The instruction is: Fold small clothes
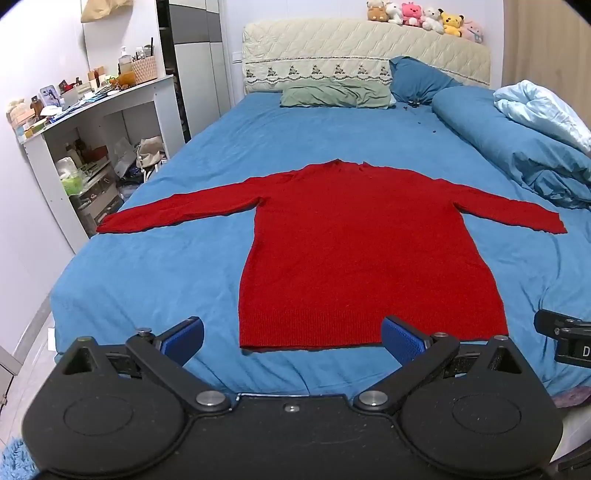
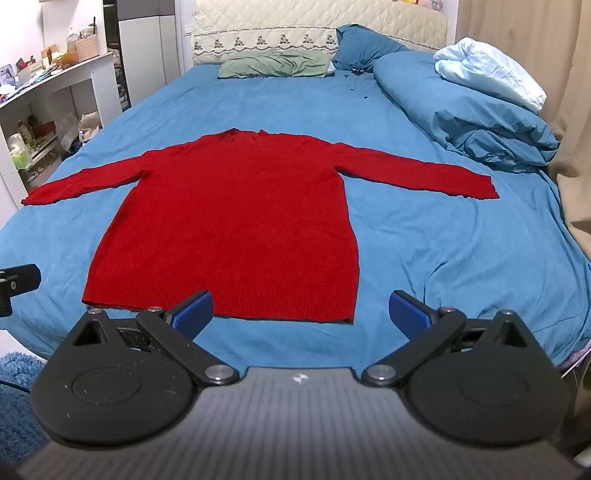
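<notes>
A red sweater [image 1: 369, 251] lies flat on the blue bed sheet [image 1: 166, 266], front or back up I cannot tell, with its collar toward the headboard [image 1: 332, 48] and its ribbed hem toward the foot of the bed. Both sleeves stretch straight out to the sides, the left cuff reaching almost to the sheet's edge. The left gripper [image 1: 291, 338] hangs over the sweater's hem with its jaws spread wide and nothing between its blue pads [image 1: 184, 338]; one pad sits just off the hem's left corner, the other in front of the hem's right part. The right gripper [image 2: 301, 314] is likewise released and empty, tilted down toward the sweater's right hem corner, one pad in front of the hem and the other out over bare sheet. Beyond the sweater's collar a green pillow [image 1: 332, 96] rests against the headboard, with a blue pillow [image 1: 417, 77] beside it. To the sweater's right a rolled blue duvet [image 2: 461, 110] lies along the bed, and a row of plush toys [image 1: 424, 16] sits on top of the headboard.
</notes>
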Demonstrator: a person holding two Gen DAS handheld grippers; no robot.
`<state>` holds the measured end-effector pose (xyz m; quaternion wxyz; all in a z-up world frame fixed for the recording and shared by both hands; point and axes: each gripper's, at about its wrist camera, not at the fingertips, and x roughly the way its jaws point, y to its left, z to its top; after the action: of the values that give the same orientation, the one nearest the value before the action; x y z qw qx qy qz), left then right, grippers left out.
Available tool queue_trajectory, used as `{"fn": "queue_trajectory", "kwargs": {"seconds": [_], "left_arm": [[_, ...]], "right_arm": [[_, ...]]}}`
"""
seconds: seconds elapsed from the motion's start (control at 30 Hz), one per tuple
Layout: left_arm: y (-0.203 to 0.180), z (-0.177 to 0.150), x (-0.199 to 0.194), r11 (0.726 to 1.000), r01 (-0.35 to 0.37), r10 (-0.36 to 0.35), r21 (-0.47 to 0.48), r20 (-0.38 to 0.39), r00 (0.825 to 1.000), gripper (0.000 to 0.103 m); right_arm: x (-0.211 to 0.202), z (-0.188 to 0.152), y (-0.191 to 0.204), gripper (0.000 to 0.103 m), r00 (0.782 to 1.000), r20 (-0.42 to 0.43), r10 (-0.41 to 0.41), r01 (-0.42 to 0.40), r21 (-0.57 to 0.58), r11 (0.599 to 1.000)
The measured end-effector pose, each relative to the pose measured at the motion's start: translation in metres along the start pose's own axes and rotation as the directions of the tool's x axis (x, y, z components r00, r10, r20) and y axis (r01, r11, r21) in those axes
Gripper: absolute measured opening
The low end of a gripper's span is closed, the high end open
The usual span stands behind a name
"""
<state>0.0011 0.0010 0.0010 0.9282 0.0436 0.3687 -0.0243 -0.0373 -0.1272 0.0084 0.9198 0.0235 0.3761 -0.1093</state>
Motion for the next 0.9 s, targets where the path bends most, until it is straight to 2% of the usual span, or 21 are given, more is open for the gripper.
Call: {"fn": "queue_trajectory", "kwargs": {"seconds": [0.9], "left_arm": [[0.0007, 0.0012, -0.0022, 1.0, 0.002, -0.002, -0.003, 0.002, 1.0, 0.103]], "right_arm": [[0.0009, -0.0029, 0.0008, 0.103, 1.0, 0.0, 0.001, -0.001, -0.005, 1.0]]}}
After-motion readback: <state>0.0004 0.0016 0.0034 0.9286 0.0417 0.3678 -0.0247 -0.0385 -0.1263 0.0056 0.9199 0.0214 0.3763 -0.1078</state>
